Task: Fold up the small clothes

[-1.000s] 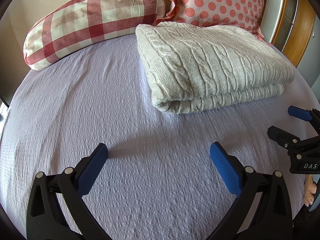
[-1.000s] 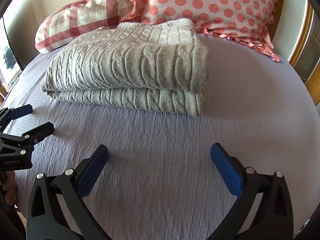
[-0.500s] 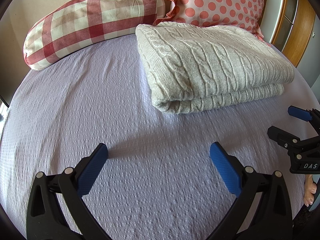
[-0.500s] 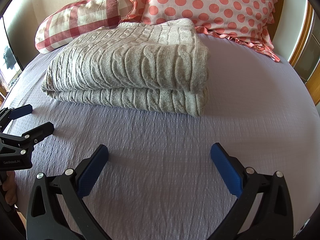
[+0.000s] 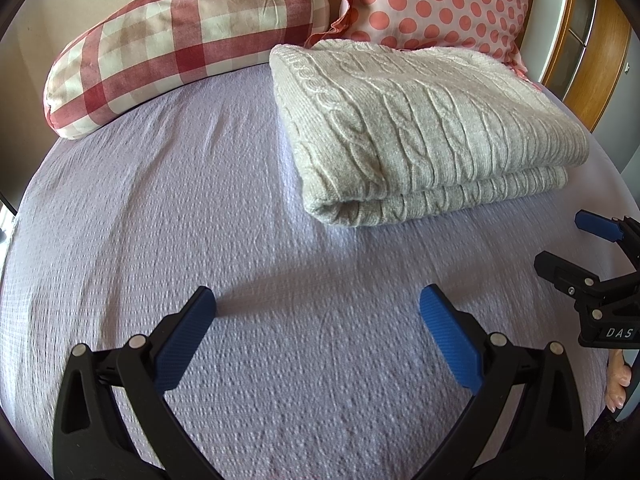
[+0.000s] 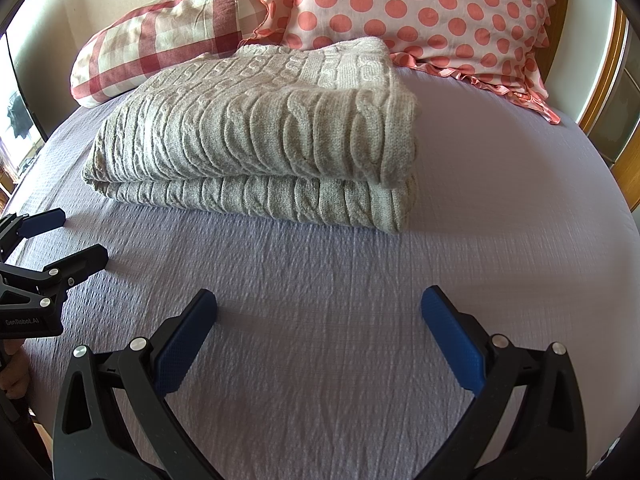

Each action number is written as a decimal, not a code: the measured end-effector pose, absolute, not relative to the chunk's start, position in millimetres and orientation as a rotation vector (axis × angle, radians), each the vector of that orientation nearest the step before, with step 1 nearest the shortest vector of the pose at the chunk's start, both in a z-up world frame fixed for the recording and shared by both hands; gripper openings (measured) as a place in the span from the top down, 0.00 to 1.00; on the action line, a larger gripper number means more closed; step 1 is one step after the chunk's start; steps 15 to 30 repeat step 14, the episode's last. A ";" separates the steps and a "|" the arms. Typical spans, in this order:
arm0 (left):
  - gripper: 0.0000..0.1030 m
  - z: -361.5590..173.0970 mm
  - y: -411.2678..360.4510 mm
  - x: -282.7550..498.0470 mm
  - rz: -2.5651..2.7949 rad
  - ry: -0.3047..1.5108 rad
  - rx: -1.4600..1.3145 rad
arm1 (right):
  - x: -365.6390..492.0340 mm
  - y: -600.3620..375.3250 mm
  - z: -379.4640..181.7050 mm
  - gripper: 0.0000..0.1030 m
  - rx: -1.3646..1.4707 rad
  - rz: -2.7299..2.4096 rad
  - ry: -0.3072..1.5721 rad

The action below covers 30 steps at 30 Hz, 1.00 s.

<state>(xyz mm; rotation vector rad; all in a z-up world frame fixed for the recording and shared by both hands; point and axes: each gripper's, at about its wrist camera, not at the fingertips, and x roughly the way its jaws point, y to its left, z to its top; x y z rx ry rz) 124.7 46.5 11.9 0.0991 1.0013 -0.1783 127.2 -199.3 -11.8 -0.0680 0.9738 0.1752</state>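
Observation:
A grey cable-knit sweater (image 5: 420, 128) lies folded in a thick rectangle on the lilac bed sheet (image 5: 160, 200), near the pillows. It also shows in the right wrist view (image 6: 264, 136). My left gripper (image 5: 318, 300) is open and empty, low over the sheet, short of the sweater's front left corner. My right gripper (image 6: 319, 300) is open and empty, low over the sheet in front of the sweater. Each gripper shows at the edge of the other's view: the right one (image 5: 568, 240) and the left one (image 6: 74, 236), both with jaws apart.
A red-and-white checked pillow (image 5: 172, 36) and a pink polka-dot pillow (image 5: 432, 0) lie against the headboard behind the sweater. A wooden frame (image 5: 588, 40) stands at the far right. The bed edge curves down at the left (image 6: 24, 176).

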 end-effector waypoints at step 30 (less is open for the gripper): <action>0.02 11.1 46.1 125.4 -0.179 0.997 0.102 | 127.3 -198.7 -11.8 0.01 -0.067 0.173 0.974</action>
